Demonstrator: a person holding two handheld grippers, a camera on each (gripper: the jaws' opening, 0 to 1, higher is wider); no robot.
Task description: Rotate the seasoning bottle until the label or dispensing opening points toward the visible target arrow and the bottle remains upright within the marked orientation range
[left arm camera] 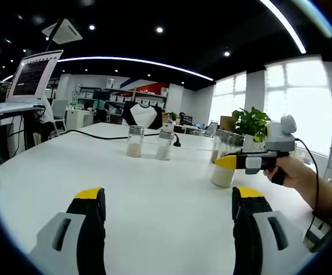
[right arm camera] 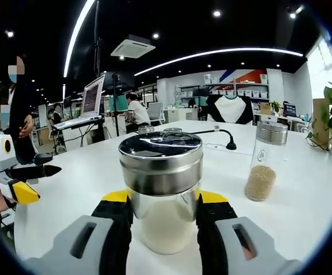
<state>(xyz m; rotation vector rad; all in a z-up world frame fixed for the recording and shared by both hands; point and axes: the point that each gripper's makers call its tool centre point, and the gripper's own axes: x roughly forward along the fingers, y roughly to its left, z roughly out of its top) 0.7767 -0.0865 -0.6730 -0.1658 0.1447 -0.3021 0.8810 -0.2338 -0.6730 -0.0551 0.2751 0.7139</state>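
Seasoning bottle [right arm camera: 161,195]: clear glossy glass body holding a fine, matt, off-white powder, topped by a polished, mirror-bright metal cap [right arm camera: 160,160] that reflects the ceiling lights. The right gripper [right arm camera: 163,229] closed against it shows matt grey plastic bodies with black jaws tipped in yellow. The second bottle [right arm camera: 264,161] is clear glass with a brushed metal lid over coarse tan granules; the table [right arm camera: 85,177] is smooth, white and slightly sheened.

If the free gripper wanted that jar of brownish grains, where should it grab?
Probably around the clear glass body of the brownish-grain bottle, below its metal cap, coming in level from the side. It stands upright and apart on the white table, so open jaws could straddle it.
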